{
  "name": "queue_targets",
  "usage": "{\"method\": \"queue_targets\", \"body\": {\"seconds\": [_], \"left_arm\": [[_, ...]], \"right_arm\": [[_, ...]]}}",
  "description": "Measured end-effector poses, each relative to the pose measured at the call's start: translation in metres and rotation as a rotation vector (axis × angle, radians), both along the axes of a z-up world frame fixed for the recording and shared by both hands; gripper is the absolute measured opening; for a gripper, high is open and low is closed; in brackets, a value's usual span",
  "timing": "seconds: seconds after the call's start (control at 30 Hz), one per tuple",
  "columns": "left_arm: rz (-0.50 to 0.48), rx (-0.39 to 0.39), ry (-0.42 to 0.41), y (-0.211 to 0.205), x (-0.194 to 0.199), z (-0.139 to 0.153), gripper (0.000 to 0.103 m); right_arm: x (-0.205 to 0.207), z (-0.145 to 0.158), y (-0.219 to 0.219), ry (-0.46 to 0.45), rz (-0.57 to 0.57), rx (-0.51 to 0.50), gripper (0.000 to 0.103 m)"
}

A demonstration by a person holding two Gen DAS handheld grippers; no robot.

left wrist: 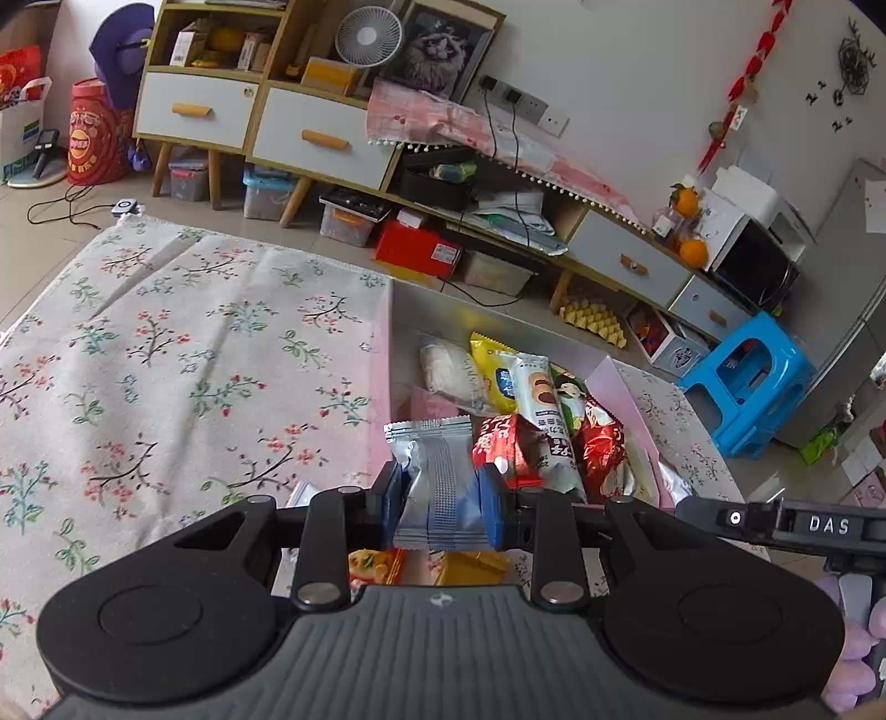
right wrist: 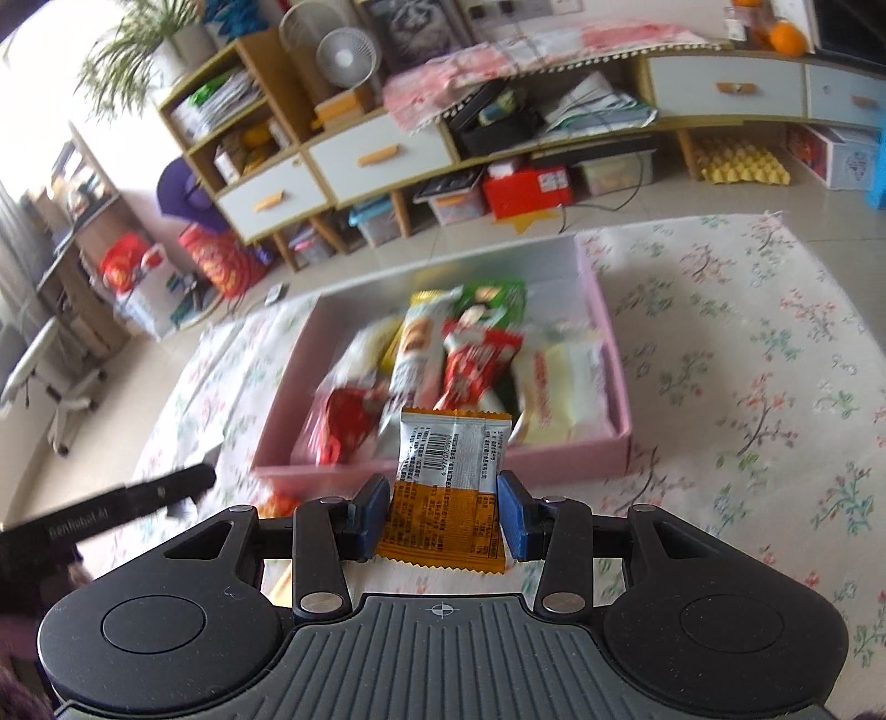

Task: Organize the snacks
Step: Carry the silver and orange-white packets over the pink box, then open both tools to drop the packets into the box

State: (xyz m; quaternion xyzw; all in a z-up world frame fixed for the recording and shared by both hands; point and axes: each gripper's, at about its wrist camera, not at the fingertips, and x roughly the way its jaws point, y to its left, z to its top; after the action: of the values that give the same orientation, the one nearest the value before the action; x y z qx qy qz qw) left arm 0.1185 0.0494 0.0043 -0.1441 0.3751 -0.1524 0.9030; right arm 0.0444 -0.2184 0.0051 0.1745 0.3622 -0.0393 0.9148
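Note:
My left gripper (left wrist: 442, 498) is shut on a silver snack packet (left wrist: 434, 482), its blue pads pressing both sides, held above the near end of the pink box (left wrist: 382, 354). Several wrapped snacks (left wrist: 531, 410) lie inside that box. My right gripper (right wrist: 447, 512) is shut on an orange-and-silver snack packet (right wrist: 448, 487) with a barcode, held in front of the pink box (right wrist: 601, 310). Red, green and white packets (right wrist: 476, 354) fill the box, blurred. The right tool's black arm (left wrist: 786, 523) shows at the right of the left wrist view; the left tool's arm (right wrist: 111, 507) shows at the left of the right wrist view.
A floral cloth (left wrist: 166, 354) covers the table under the box. More loose snacks (left wrist: 376, 565) lie beneath my left gripper. Behind stand a low cabinet with drawers (left wrist: 310, 138), a fan (left wrist: 368, 39), storage bins on the floor and a blue stool (left wrist: 747, 382).

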Motion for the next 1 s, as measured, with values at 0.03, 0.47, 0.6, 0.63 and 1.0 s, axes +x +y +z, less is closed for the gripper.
{"method": "queue_targets", "body": {"seconds": [0.03, 0.47, 0.6, 0.63, 1.0], "left_arm": [[-0.002, 0.004, -0.003, -0.003, 0.002, 0.000, 0.027], [-0.007, 0.080, -0.009, -0.029, 0.023, -0.015, 0.027], [-0.006, 0.111, -0.019, -0.036, 0.026, -0.015, 0.027], [-0.004, 0.123, -0.021, -0.037, 0.026, -0.015, 0.027], [0.023, 0.160, -0.013, -0.044, 0.031, -0.017, 0.027]], "right_arm": [[0.003, 0.000, -0.004, -0.004, -0.011, 0.005, 0.041], [0.035, -0.016, -0.046, -0.051, -0.134, 0.094, 0.041], [0.041, -0.022, -0.055, -0.064, -0.161, 0.137, 0.041], [0.042, -0.024, -0.057, -0.067, -0.165, 0.146, 0.041], [0.049, -0.036, -0.067, -0.074, -0.212, 0.209, 0.041]]}}
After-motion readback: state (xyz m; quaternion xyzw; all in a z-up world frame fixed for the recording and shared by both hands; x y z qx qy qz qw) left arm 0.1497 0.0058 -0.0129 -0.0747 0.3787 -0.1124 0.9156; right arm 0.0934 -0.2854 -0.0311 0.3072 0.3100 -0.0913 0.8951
